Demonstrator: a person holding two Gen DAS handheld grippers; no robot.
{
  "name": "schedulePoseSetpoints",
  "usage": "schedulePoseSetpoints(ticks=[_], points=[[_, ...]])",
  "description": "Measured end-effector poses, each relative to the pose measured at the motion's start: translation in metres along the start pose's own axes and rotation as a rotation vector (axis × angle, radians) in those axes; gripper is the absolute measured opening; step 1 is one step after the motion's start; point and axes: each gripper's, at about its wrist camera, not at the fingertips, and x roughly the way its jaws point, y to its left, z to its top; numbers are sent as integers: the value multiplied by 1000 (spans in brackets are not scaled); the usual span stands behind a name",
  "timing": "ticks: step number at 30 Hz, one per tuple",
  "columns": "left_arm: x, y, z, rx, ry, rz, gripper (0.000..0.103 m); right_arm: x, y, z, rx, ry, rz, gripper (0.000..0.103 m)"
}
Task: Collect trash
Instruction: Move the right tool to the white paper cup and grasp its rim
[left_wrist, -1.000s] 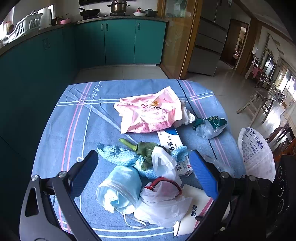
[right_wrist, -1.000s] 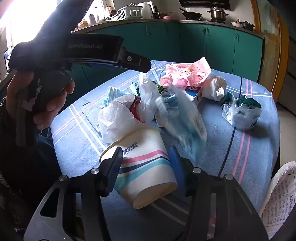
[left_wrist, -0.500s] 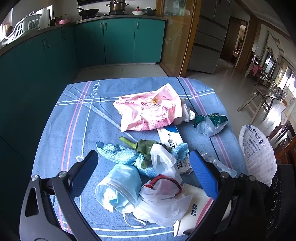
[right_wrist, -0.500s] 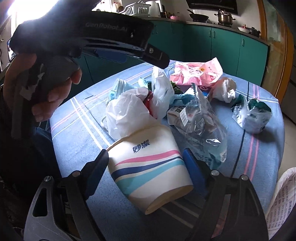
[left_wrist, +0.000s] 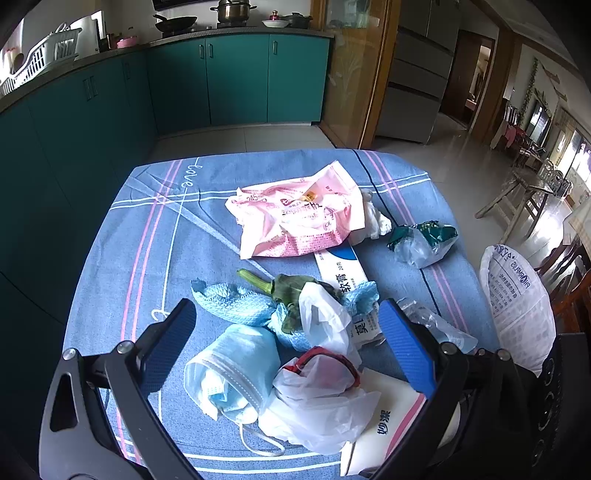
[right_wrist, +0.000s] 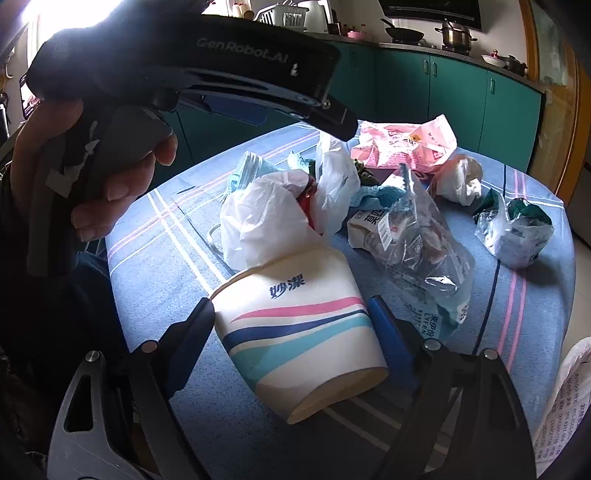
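Paper cup lies on its side between the wide right gripper, whose jaws have just been opening; contact is unclear. Left gripper hangs wide over the face mask, cup half hidden by a white bag.

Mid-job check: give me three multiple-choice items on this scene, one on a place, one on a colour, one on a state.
1. Where is the white sack? A on the counter; B beyond the table's right edge; C inside the cup.
2. The kitchen cabinets are: A teal; B white; C brown.
3. The paper cup: A stands upright; B lies on its side; C is crushed flat.
Answers: B, it shows past the blue tablecloth; A, every door is teal; B, its striped wall rests on the cloth.
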Motion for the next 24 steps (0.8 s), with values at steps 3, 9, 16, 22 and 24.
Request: schedulePoseSetpoints(ticks=[3, 9, 16, 22, 24], points=[[0, 0, 0, 0, 0, 0, 99, 3, 3, 0, -5, 11, -4, 84], [0, 0, 0, 1, 0, 0, 99, 3, 1, 0, 17, -2, 8, 82], [-3, 4, 0, -12, -12, 5, 99, -6, -9, -2, 37, -16, 16, 77], [-12, 26, 3, -80, -44, 9, 99, -24, -28, -5, 80, -36, 19, 73], [-14, 34, 5, -114, -51, 10, 99, -29, -37, -7, 106, -42, 11, 73]])
